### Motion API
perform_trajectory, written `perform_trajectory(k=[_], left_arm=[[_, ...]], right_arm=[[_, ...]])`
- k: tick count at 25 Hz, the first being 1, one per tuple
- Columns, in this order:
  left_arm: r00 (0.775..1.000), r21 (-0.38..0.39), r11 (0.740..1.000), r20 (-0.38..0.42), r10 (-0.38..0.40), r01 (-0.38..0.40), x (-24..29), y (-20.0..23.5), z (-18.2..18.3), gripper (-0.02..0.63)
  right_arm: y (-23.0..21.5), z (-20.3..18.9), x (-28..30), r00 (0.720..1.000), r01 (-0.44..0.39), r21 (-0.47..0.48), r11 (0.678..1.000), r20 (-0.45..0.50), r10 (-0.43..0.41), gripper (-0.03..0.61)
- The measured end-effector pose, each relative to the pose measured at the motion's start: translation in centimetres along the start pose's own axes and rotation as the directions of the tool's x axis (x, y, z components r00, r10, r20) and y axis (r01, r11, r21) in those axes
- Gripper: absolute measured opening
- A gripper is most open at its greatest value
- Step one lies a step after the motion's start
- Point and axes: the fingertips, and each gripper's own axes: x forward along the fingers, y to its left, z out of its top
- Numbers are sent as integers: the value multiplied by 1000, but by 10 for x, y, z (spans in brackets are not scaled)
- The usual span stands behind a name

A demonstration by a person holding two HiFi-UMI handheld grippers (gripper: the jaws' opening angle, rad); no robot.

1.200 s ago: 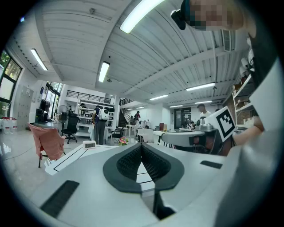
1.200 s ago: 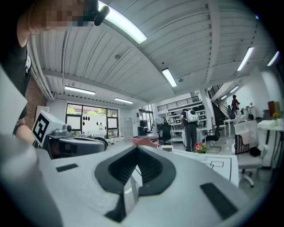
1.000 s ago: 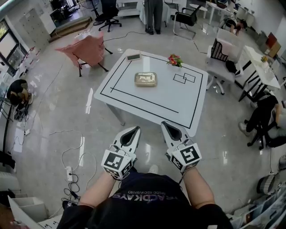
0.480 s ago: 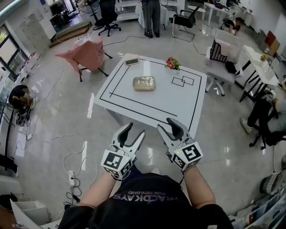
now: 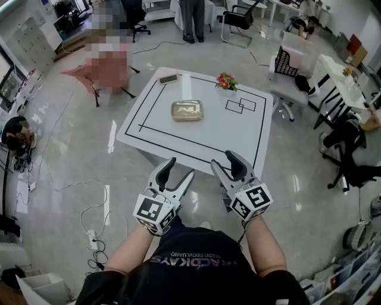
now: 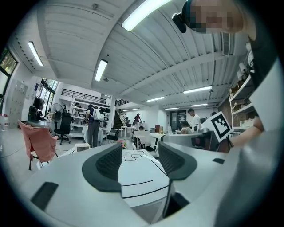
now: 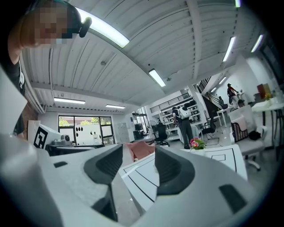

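I hold both grippers in front of my body, short of the near edge of a white table (image 5: 238,140) marked with black lines. The left gripper (image 5: 180,168) (image 6: 138,160) is open and empty, its jaws apart with the table showing between them. The right gripper (image 5: 224,159) (image 7: 138,163) is also open with nothing in it. On the table lie a shiny gold tray (image 5: 187,109), a small pot of red flowers (image 5: 225,81) (image 7: 194,143) and a small flat device (image 5: 168,78) at the far left corner. All sit well beyond both grippers.
A chair draped in pink cloth (image 5: 98,70) stands left of the table, a white chair (image 5: 284,71) to its right. A person (image 5: 190,18) stands beyond the far side. Cables and a power strip (image 5: 91,235) lie on the glossy floor at left. More desks stand at right.
Both grippers have gone from shut to open. The table now sits slightly nearer in the head view.
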Motion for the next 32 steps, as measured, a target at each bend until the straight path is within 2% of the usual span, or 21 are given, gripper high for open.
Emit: perform_trajectory(k=[11, 21, 27, 32], left_arm=[[997, -47, 996, -38, -72, 71, 37, 96, 0, 250], [987, -83, 986, -61, -147, 142, 67, 185, -4, 250], [976, -99, 976, -76, -202, 195, 76, 226, -10, 250], [960, -94, 962, -87, -266, 258, 83, 244, -15, 250]], right_arm=[[-22, -11, 97, 994, 92, 30, 995, -66, -90, 212], [-40, -26, 185, 977, 190, 58, 980, -114, -182, 212], [-46, -37, 221, 959, 264, 89, 960, -129, -252, 212], [-60, -46, 235, 936, 342, 127, 931, -131, -326, 212]])
